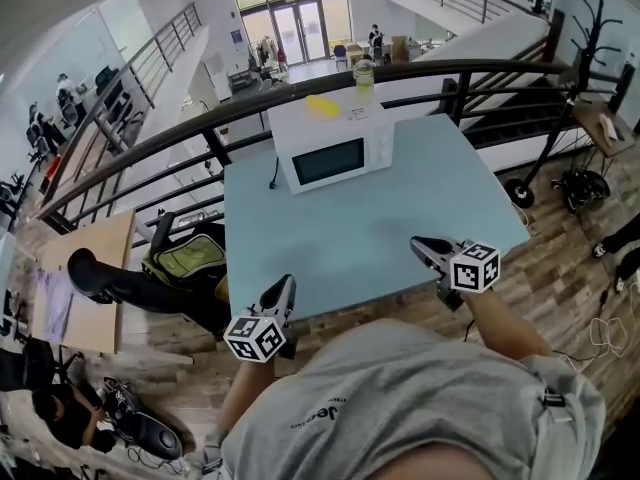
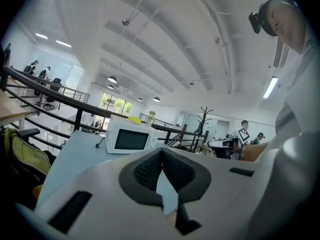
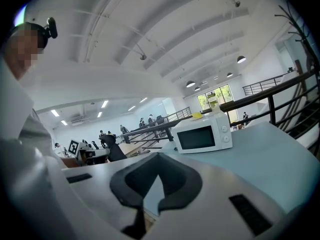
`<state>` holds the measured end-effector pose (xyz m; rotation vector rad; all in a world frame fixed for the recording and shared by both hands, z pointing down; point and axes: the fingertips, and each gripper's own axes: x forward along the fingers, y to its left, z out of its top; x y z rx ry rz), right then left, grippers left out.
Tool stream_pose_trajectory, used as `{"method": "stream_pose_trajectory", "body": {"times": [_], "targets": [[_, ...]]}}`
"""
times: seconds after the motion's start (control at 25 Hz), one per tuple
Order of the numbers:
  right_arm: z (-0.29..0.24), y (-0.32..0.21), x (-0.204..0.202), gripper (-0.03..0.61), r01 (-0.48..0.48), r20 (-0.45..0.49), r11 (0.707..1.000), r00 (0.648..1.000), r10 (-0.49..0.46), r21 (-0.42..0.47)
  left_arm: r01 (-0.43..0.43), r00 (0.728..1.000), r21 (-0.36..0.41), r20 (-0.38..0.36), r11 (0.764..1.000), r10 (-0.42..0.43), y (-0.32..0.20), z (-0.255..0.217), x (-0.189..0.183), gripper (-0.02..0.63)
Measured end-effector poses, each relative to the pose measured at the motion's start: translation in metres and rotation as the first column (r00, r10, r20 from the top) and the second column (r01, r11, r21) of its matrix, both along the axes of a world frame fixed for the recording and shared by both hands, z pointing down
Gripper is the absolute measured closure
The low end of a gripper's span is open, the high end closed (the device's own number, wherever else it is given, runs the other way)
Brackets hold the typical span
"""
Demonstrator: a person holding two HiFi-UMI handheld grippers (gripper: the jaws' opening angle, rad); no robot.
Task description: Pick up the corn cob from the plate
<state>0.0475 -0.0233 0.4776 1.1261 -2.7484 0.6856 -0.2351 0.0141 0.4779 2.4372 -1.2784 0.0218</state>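
Pale blue table [image 1: 400,218], white microwave [image 1: 330,153], black railing [image 1: 470,65]

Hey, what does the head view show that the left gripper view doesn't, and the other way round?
Only the head view: the wooden floor and the left gripper's marker cube. Only the left gripper view: ceiling lamps and the camera on the person's head. Both: the microwave, the blue table, the right gripper, the coat rack.
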Motion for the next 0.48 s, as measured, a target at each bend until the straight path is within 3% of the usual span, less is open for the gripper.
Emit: {"method": "stream_pose_trajectory", "body": {"times": [0.48], "targets": [[0.0, -0.048, -0.043, 0.564, -0.006, -0.007, 1.0, 1.0, 0.005, -0.022, 0.04, 0.999, -0.036, -0.025, 0.999, -0.041, -0.031, 0.01, -0.057, 0.595]]}}
